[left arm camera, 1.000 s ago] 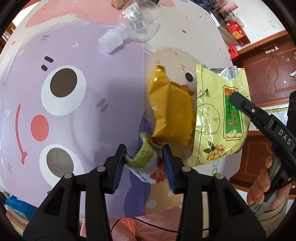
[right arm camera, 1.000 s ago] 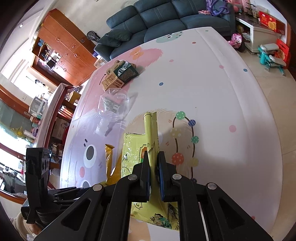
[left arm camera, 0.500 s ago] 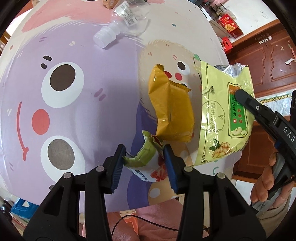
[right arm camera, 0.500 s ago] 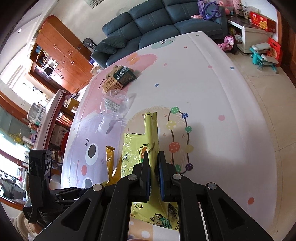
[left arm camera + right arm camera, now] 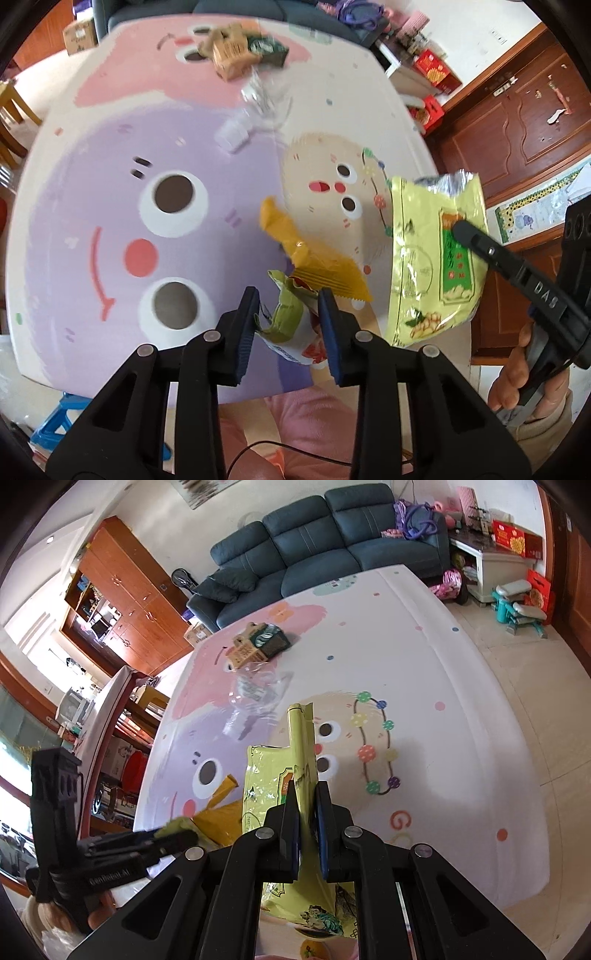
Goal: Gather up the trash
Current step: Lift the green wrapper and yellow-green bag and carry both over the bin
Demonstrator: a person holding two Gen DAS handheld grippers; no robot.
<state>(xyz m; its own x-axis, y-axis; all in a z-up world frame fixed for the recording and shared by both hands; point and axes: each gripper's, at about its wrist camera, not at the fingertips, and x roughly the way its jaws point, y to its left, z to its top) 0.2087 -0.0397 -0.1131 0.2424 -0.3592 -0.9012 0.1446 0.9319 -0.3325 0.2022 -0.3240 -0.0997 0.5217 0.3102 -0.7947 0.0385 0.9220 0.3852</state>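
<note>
My left gripper [image 5: 290,326] is shut on a crumpled green and white wrapper [image 5: 291,328], held above the cartoon play mat [image 5: 110,155]. An orange wrapper [image 5: 314,258] hangs against it, touching its top. My right gripper [image 5: 306,830] is shut on a light yellow-green snack bag [image 5: 275,775], also lifted off the mat; the same bag [image 5: 432,254] shows at right in the left wrist view, with the right gripper [image 5: 465,229] clamped on it. A crushed clear plastic bottle [image 5: 258,107] and a brown carton [image 5: 231,55] with a dark green pack lie farther off on the mat.
A blue sofa [image 5: 332,546] stands beyond the mat, wooden cabinets [image 5: 517,110] to the side. Red boxes [image 5: 436,70] and small stools [image 5: 517,605] sit on the tiled floor. A hand [image 5: 517,373] holds the right gripper's handle.
Both grippers have risen and pulled back from the mat with their wrappers, so more of the room and the far carton show. The orange wrapper has swung and tilted.
</note>
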